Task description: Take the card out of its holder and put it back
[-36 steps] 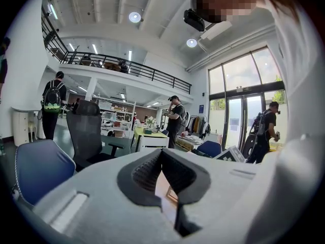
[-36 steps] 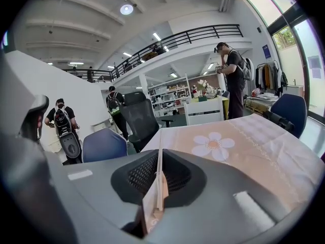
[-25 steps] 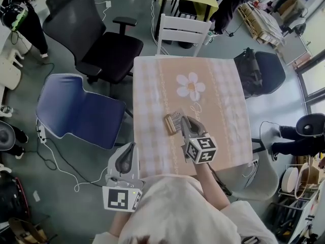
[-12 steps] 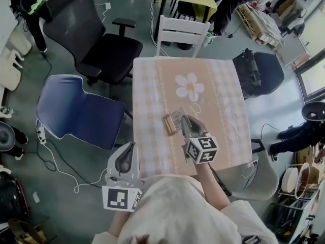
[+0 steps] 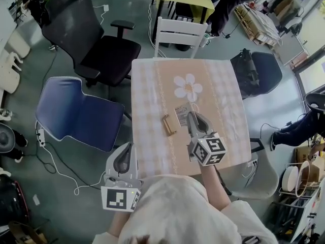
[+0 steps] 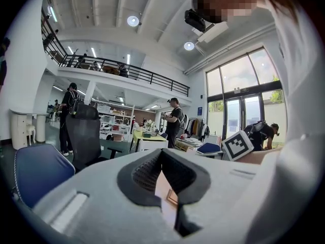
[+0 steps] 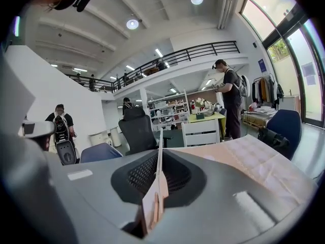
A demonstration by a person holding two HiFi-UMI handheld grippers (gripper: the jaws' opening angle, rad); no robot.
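Lifted since a second ago, the right gripper [image 5: 191, 115] has carried the card [image 5: 182, 113] up and away from the wooden card holder [image 5: 167, 125], against which it earlier stood; the left gripper [image 5: 130, 146] has kept its place off the table's near left corner. Largest in the head view is the square table [image 5: 152, 85], covered by a peach checked cloth with a white flower print [image 5: 188, 87], with a blue chair [image 5: 76, 111] to its left, a black office chair [image 5: 96, 39] beyond that and a white chair [image 5: 180, 33] at the far edge. In the right gripper view the right gripper [image 7: 159, 154] is clenched on the card [image 7: 155, 200], whose thin pale edge stands upright between the two black pads and rises a little above their tips. In the left gripper view the left gripper [image 6: 161, 154] has its jaws drawn together at the tips with nothing gripped; through the narrow wedge below them shows a strip of cloth and the card holder [image 6: 171, 197]. On the cloth the holder lies alone as a short brown bar near the table's middle, left of the right gripper, and the card hangs just to its right, apart from it and clear of the cloth
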